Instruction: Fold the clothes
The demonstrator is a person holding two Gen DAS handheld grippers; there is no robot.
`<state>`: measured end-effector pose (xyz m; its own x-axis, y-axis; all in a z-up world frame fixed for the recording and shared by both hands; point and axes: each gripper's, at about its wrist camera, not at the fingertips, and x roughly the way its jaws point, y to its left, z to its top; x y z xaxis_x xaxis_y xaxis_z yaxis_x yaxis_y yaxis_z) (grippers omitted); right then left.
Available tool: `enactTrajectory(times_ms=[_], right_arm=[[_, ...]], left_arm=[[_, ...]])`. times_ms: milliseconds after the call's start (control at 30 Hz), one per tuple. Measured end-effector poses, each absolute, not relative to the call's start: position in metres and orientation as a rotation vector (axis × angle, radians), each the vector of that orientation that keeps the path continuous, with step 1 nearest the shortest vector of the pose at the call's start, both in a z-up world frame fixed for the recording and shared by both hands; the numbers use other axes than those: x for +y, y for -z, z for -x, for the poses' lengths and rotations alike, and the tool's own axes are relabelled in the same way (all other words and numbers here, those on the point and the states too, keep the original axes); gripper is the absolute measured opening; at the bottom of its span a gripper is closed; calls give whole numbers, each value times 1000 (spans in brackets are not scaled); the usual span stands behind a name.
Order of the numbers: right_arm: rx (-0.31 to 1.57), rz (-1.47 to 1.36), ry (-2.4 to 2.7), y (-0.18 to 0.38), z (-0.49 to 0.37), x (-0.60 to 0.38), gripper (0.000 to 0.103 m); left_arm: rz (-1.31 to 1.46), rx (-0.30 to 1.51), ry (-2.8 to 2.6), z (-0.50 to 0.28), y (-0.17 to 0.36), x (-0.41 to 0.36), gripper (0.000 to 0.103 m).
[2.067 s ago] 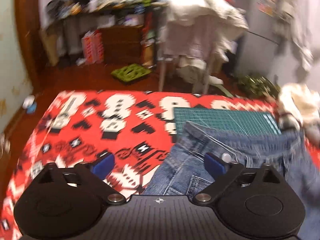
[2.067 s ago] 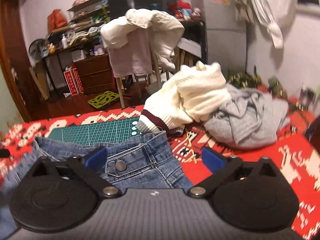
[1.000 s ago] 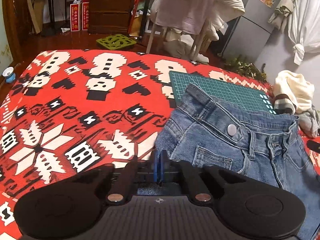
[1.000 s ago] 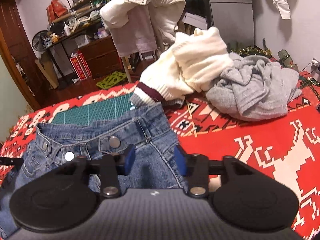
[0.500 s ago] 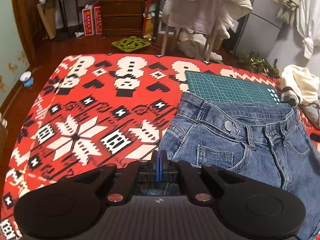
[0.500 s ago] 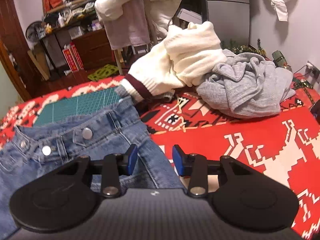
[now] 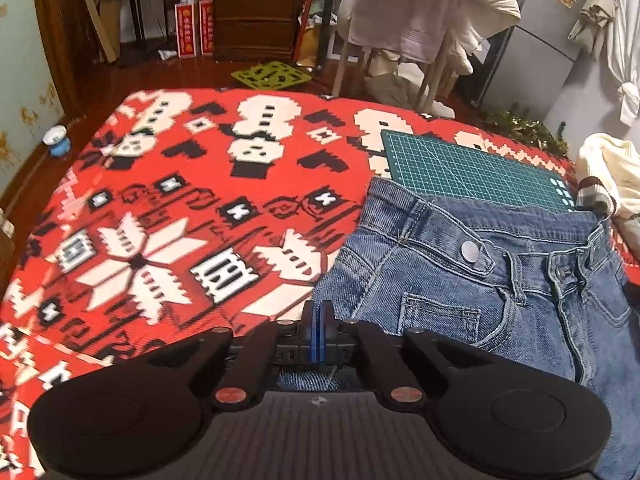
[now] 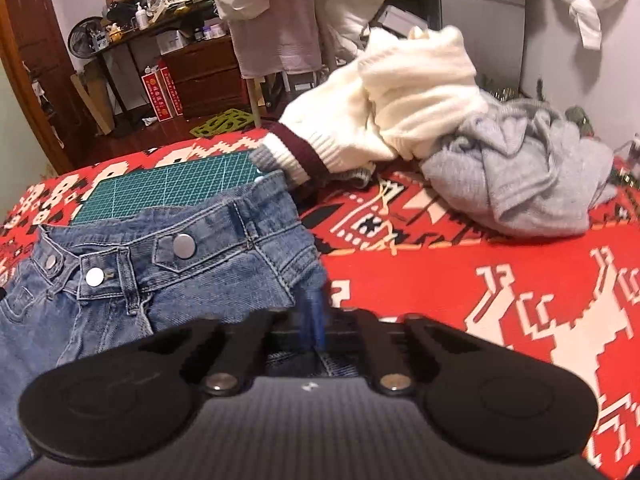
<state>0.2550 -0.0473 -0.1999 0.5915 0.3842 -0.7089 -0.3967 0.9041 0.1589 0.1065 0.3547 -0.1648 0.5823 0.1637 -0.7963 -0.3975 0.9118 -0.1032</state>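
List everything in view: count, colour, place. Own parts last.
jeans: 1, blue, on the blanket, waistband over the mat's near edge
mat: 1, green, on the blanket beyond the jeans
sweater: 1, cream, maroon-striped cuff, right of the mat
grey top: 1, grey, heaped beside the sweater
blanket: 1, red, white and black
left claw: 1, black, blue pads, shut at the jeans' left edge
right claw: 1, black, blue pads, shut at their right edge

Left gripper (image 7: 319, 334) seemingly pinching jeans (image 7: 480, 280)
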Motion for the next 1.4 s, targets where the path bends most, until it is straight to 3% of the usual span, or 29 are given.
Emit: enactTrajectory(times_ms=[667,833,1000,1400], right_arm=[[845,-74,-418,200,-257,-56,2],[808,-69,-420,195,-254,-55,18],[765,-99,-407,192,-254,-61,18],[757,-113,-445,195,-256,-55,23]], left_arm=[[405,829,-361,-108,161,376,2],[336,817,-377,-112,155,370,6],[309,784,-348,-116,147,364,23],[313,828,-361,-129,163,364,32]])
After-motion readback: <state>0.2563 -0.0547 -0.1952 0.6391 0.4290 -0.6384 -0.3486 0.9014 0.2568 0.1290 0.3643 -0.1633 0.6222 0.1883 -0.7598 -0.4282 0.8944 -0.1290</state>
